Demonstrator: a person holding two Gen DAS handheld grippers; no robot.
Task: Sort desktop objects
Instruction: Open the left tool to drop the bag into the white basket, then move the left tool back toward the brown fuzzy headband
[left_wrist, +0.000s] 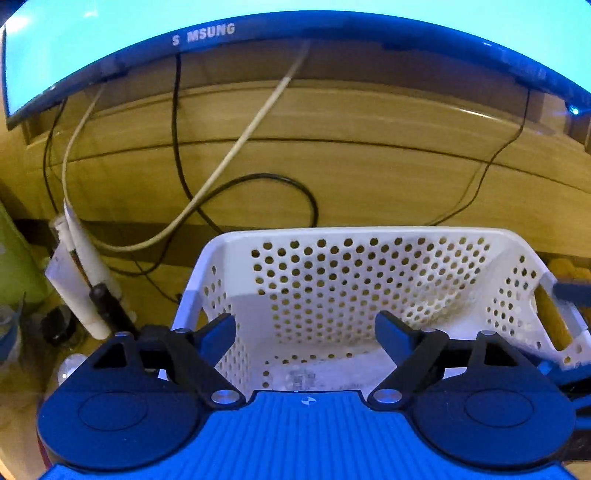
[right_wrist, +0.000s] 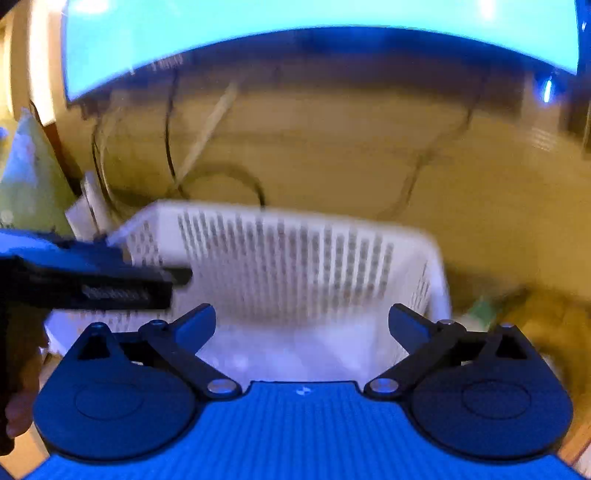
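A white perforated basket (left_wrist: 369, 236) stands on the wooden desk under a monitor. My left gripper (left_wrist: 304, 330) is open and empty, hovering over the basket's near side. A pale paper-like item (left_wrist: 306, 373) lies on the basket floor. In the right wrist view, which is motion-blurred, the same basket (right_wrist: 295, 221) sits ahead. My right gripper (right_wrist: 302, 323) is open and empty above its near edge. The left gripper's body (right_wrist: 92, 280) shows at the left of that view, over the basket's left rim.
A Samsung monitor (left_wrist: 207, 33) spans the top, with black and beige cables (left_wrist: 236, 147) hanging behind the basket. White tubes (left_wrist: 79, 273) and a dark pen lean at the left beside a green object (left_wrist: 14, 258). Small items lie right of the basket (right_wrist: 517, 314).
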